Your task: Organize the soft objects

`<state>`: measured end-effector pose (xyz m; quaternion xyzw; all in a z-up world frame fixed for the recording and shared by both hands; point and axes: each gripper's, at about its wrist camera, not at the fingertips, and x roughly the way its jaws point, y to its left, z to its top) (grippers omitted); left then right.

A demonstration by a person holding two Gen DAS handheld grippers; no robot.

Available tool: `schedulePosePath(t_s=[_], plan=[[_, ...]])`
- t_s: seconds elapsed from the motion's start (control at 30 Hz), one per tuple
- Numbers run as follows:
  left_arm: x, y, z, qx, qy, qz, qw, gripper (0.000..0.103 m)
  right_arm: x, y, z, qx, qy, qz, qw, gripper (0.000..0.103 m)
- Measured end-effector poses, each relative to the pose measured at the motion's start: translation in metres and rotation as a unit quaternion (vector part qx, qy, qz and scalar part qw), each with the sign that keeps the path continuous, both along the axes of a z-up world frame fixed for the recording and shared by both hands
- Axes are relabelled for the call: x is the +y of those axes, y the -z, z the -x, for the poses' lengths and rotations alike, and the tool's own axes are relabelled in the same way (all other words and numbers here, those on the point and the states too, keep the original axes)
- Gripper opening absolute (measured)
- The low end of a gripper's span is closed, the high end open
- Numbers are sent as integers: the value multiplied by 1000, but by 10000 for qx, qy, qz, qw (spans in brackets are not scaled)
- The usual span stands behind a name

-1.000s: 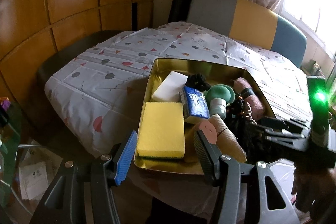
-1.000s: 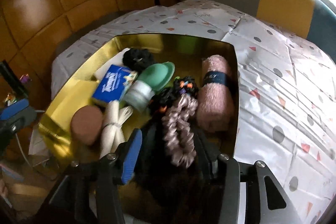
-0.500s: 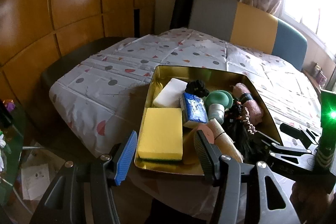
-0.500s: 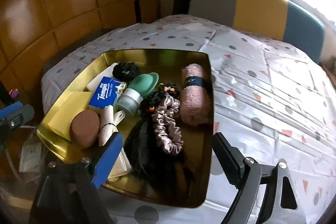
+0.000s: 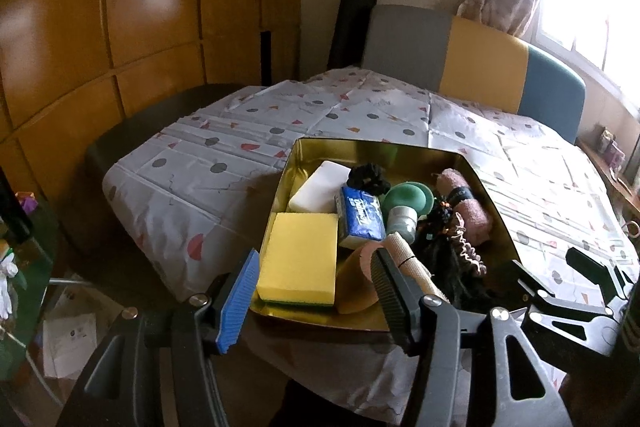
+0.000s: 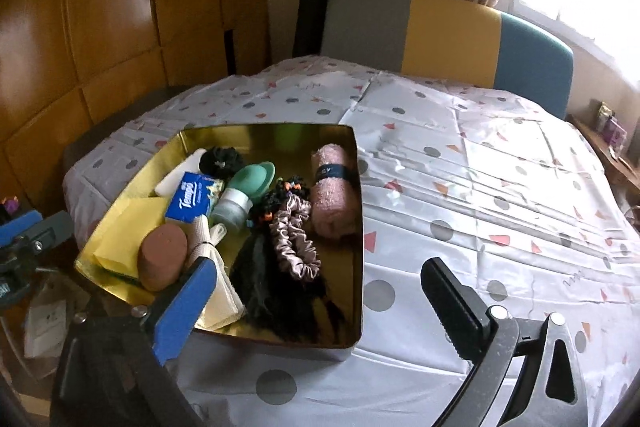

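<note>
Claw (image 6: 320,295) over half-hidden sponge (image 6: 124,227)

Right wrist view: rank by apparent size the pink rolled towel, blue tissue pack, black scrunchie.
1. pink rolled towel, clearly largest.
2. blue tissue pack and black scrunchie: look alike; the pack lies a little nearer the camera, so I won't rank them.

Both wrist views look steeply down from the near edge of the table draped in a dotted white tablecloth (image 5: 208,167), facing the far chair. The left sits further left; both share the gold metal tray (image 6: 356,227).
</note>
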<state>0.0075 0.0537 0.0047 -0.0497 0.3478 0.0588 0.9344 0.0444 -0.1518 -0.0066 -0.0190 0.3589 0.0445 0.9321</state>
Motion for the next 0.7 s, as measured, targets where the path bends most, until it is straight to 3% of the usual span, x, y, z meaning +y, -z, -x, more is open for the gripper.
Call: schedulePosePath(t_s=[0.37, 0.7], plan=[[-5, -13, 14, -336, -102, -171, 9992, 59, -2, -15, 11, -167, 36, -180, 9997, 103], [-2, -9, 11, -182, -175, -175, 9995, 59, 2, -13, 12, -134, -42, -113, 9998, 103]])
